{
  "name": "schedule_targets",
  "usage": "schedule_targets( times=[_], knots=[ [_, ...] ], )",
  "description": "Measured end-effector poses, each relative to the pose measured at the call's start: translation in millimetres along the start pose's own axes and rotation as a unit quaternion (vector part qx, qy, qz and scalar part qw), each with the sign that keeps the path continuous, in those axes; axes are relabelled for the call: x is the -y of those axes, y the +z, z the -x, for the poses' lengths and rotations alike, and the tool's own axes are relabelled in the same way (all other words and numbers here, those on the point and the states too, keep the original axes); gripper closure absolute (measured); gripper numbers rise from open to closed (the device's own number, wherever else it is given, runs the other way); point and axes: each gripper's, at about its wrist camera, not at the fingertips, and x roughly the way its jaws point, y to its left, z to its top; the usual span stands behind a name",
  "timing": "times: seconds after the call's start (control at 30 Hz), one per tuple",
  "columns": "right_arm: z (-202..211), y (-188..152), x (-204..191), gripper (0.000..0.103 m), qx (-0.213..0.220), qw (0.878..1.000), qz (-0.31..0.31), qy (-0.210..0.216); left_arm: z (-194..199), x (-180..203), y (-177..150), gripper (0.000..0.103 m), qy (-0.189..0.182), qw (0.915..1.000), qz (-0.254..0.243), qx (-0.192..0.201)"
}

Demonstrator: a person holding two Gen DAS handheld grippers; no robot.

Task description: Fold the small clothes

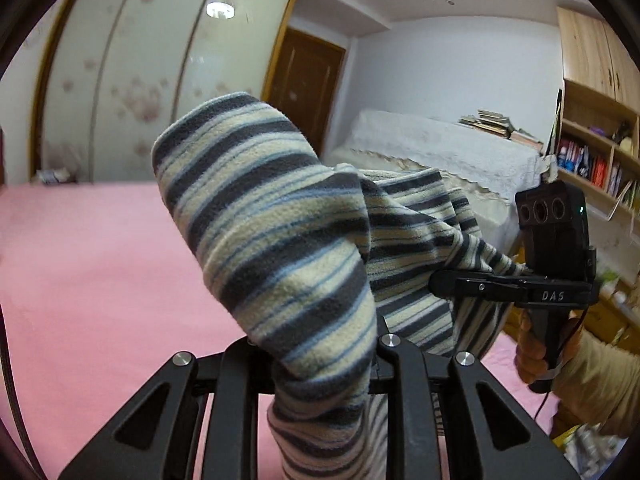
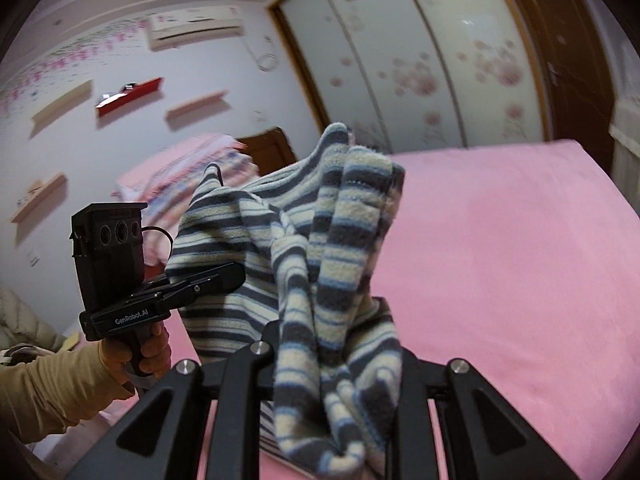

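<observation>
A small fleece garment (image 1: 280, 216) with grey, cream and blue stripes hangs in the air above the pink bed (image 1: 92, 264). My left gripper (image 1: 320, 348) is shut on one part of it, and the cloth drapes over the fingers and hides their tips. To the right, my right gripper (image 1: 436, 282) pinches another edge, held by a hand (image 1: 532, 356). In the right wrist view the garment (image 2: 340, 248) bunches up out of my right gripper (image 2: 332, 336), which is shut on it. The left gripper (image 2: 236, 274) clamps the cloth's left edge there.
The pink bed sheet (image 2: 520, 264) spreads wide below. Sliding wardrobe doors (image 1: 132, 80) stand behind it, beside a brown door (image 1: 308, 80). A white-covered piece of furniture (image 1: 436, 148) carries books, and a bookshelf (image 1: 596, 152) is at right. Wall shelves (image 2: 128, 96) and folded bedding (image 2: 188, 176) lie left.
</observation>
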Motion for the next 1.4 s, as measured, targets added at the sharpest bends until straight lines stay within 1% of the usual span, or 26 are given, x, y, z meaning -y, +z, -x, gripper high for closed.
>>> schedule_targets(
  times=[0.07,0.17,0.27,0.33,0.37,0.4,0.47,0.53,0.6,0.67,0.7,0.77,0.8,0.93,1.0,1.03,1.1,1.13,1.17,1.2,1.23,1.27,1.3,1.33,1.37,1.4],
  knots=[
    [-19,11,-25,0.084,0.004,1.0,0.004,0.016,31,-20,11,0.083,0.026,0.9996,-0.007,0.004],
    [-67,25,-59,0.084,0.007,0.999,-0.002,0.043,62,-59,19,0.083,0.069,0.9976,-0.011,0.0],
    [-114,28,-75,0.084,0.004,0.997,-0.018,0.07,78,-106,20,0.083,0.108,0.994,-0.002,-0.016],
    [-159,29,-83,0.084,-0.005,0.995,-0.037,0.088,82,-140,17,0.083,0.13,0.9911,0.005,-0.031],
    [-178,28,-84,0.084,-0.011,0.994,-0.047,0.095,78,-163,14,0.083,0.141,0.9889,0.011,-0.044],
    [-206,25,-82,0.084,-0.02,0.993,-0.063,0.102,75,-175,12,0.083,0.147,0.9876,0.014,-0.051],
    [-248,19,-79,0.084,-0.036,0.989,-0.089,0.112,61,-216,3,0.083,0.16,0.9839,0.027,-0.075],
    [-294,8,-64,0.084,-0.053,0.984,-0.123,0.115,44,-255,-10,0.083,0.168,0.98,0.046,-0.096],
    [-341,-3,-47,0.084,-0.07,0.981,-0.147,0.109,14,-291,-25,0.082,0.178,0.9747,0.065,-0.118],
    [-379,-10,-33,0.084,-0.083,0.98,-0.156,0.093,-24,-324,-43,0.082,0.191,0.9681,0.08,-0.141],
    [-399,-15,-22,0.084,-0.091,0.979,-0.161,0.083,-43,-334,-51,0.082,0.199,0.9651,0.081,-0.15],
    [-423,-22,-7,0.084,-0.099,0.978,-0.168,0.069,-78,-353,-68,0.082,0.213,0.9607,0.076,-0.162],
    [-434,-28,6,0.084,-0.1,0.978,-0.173,0.061,-96,-361,-75,0.082,0.216,0.9596,0.072,-0.165],
    [-459,-36,34,0.084,-0.111,0.978,-0.172,0.034,-132,-392,-99,0.078,0.22,0.9572,0.074,-0.173],
    [-468,-43,44,0.084,-0.123,0.979,-0.161,0.019,-150,-398,-107,0.07,0.225,0.9539,0.073,-0.184],
    [-472,-46,46,0.084,-0.129,0.98,-0.153,0.009,-161,-402,-113,0.068,0.23,0.9504,0.071,-0.196],
    [-479,-53,48,0.082,-0.145,0.98,-0.133,-0.015,-174,-411,-120,0.058,0.237,0.9453,0.072,-0.212],
    [-482,-55,49,0.078,-0.152,0.98,-0.125,-0.021,-177,-414,-120,0.055,0.239,0.9439,0.075,-0.215],
    [-483,-57,51,0.072,-0.157,0.98,-0.12,-0.029,-176,-418,-120,0.047,0.241,0.9434,0.083,-0.212],
    [-482,-55,53,0.07,-0.159,0.98,-0.117,-0.035,-175,-422,-118,0.038,0.246,0.9425,0.09,-0.207],
    [-482,-54,55,0.062,-0.16,0.979,-0.119,-0.039,-174,-425,-114,0.035,0.262,0.9401,0.093,-0.197],
    [-481,-52,57,0.054,-0.16,0.979,-0.119,-0.046,-166,-431,-108,0.025,0.29,0.9346,0.096,-0.182],
    [-476,-50,58,0.051,-0.156,0.979,-0.116,-0.061,-162,-434,-104,0.018,0.302,0.9319,0.098,-0.175],
    [-473,-49,60,0.048,-0.152,0.98,-0.109,-0.074,-156,-439,-100,0.017,0.324,0.9261,0.103,-0.163],
    [-468,-46,61,0.047,-0.148,0.98,-0.101,-0.087,-149,-443,-97,0.017,0.354,0.9162,0.107,-0.155],
    [-464,-44,62,0.045,-0.144,0.98,-0.093,-0.101,-145,-450,-97,0.017,0.37,0.909,0.113,-0.154]
  ],
)
